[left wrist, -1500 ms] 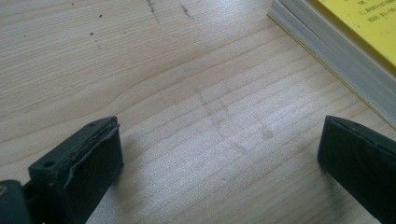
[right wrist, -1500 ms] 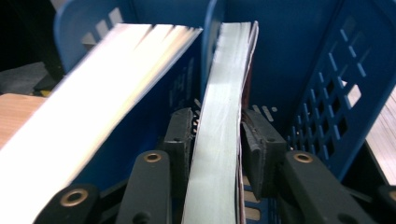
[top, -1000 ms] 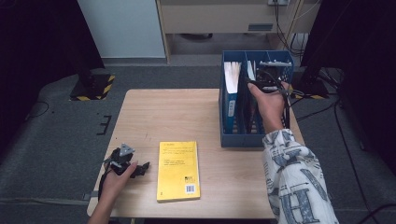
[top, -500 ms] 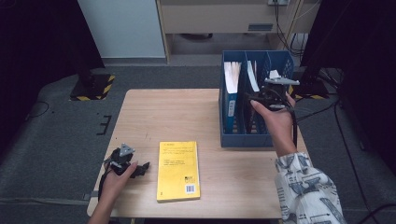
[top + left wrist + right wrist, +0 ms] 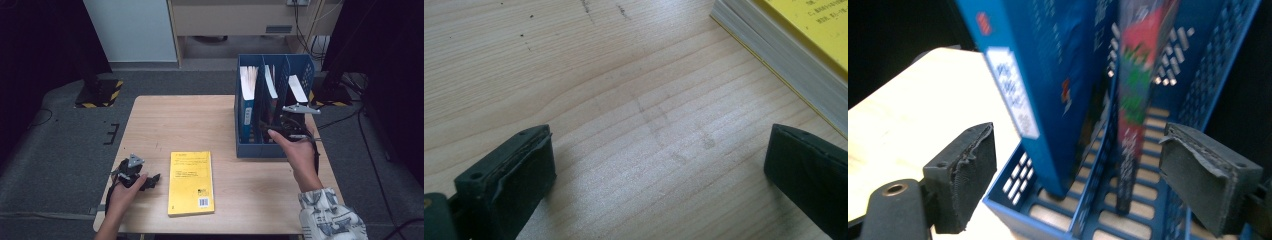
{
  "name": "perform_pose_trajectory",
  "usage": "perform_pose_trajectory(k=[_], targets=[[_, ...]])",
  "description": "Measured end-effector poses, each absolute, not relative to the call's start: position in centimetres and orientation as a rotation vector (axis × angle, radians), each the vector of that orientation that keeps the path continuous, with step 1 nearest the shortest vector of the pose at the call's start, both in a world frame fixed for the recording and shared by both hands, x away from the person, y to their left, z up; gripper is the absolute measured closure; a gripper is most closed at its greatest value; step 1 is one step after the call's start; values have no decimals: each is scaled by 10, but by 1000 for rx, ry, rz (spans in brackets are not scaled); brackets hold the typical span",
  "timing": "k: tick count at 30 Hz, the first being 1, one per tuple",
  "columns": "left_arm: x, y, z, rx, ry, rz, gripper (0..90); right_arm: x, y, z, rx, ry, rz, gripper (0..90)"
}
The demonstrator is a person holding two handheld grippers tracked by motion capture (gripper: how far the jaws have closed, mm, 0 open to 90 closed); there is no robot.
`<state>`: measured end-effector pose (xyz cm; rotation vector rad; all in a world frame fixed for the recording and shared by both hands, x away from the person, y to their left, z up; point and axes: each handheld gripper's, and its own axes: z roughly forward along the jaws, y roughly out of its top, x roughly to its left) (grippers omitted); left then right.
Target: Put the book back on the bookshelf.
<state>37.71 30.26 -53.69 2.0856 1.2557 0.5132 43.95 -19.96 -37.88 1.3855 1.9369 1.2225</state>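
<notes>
— While the right gripper (image 5: 272,131) hangs at the blue file rack (image 5: 274,148), its jaws have just been opening, nothing between them!
— Left gripper (image 5: 152,179): jaws wide, empty, beside the yellow book (image 5: 191,182).

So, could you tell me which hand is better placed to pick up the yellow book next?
Probably the left: its claw rests open on the table right beside the yellow book, while the right claw is away at the blue file rack.
</notes>
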Motion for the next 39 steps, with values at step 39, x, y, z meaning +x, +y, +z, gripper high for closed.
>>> perform_pose_trajectory(k=[39], targets=[[377, 301, -530, 2066, 1257, 515, 29, 368, -100, -488, 1126, 2423, 1211, 314]])
